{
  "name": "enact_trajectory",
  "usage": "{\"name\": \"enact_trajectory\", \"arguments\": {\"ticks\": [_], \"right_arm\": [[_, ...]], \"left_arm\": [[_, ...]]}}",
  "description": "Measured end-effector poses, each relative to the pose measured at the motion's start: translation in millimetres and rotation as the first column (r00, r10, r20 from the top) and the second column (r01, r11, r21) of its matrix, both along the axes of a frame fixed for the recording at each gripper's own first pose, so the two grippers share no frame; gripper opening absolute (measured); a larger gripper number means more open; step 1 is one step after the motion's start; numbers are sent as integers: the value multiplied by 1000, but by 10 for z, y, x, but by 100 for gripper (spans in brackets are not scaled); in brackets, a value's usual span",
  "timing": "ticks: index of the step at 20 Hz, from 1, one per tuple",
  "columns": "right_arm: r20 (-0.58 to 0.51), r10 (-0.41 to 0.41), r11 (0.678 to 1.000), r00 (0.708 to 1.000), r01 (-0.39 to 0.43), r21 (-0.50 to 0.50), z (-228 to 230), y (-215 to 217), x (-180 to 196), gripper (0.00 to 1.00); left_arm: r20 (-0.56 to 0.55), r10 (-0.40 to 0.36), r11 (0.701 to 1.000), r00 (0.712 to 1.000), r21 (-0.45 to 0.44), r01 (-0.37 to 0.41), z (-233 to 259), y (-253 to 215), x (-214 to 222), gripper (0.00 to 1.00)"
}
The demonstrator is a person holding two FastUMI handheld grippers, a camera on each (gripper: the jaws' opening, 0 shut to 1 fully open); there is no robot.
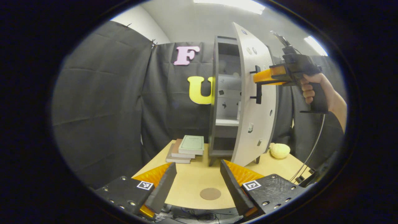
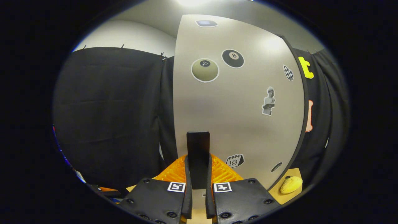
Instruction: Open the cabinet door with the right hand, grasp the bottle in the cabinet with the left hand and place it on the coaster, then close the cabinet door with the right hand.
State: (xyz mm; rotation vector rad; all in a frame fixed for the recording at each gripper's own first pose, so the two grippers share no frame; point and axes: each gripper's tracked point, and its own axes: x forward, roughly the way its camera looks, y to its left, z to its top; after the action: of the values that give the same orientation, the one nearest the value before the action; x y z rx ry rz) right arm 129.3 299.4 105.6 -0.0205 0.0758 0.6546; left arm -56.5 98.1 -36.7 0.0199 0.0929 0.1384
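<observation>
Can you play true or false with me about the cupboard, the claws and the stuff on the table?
1. The right claw is pinching the door handle. True.
2. The cabinet door is shut tight. False: it stands partly open.
3. The left claw is holding a bottle. False: it is open with nothing in it, above the table.
4. The round coaster has a bottle on it. False: it is bare.
5. Books are stacked beside the cabinet. True.

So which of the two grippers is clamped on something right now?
The right gripper, shut on the cabinet door's handle. The left gripper hangs open above the table.
</observation>
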Motion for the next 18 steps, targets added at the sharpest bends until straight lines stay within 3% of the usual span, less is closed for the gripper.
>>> {"name": "enact_trajectory", "arguments": {"ticks": [7,16,17,18], "right_arm": [[-5,49,998,999,-48,27,-18,-152,-22,17],[-3,13,999,1000,-12,51,-13,-367,-39,18],[0,3,998,1000,-3,56,-11,-446,-95,11],[2,-3,999,1000,3,49,-1,-486,-111,12]], "left_arm": [[19,12,1000,1000,15,-13,177,-464,3,86],[27,6,1000,1000,4,-6,222,-1101,-77,86],[20,-5,1000,1000,8,4,193,-1177,-74,86],[12,-16,1000,1000,13,16,182,-1247,-88,86]]}}
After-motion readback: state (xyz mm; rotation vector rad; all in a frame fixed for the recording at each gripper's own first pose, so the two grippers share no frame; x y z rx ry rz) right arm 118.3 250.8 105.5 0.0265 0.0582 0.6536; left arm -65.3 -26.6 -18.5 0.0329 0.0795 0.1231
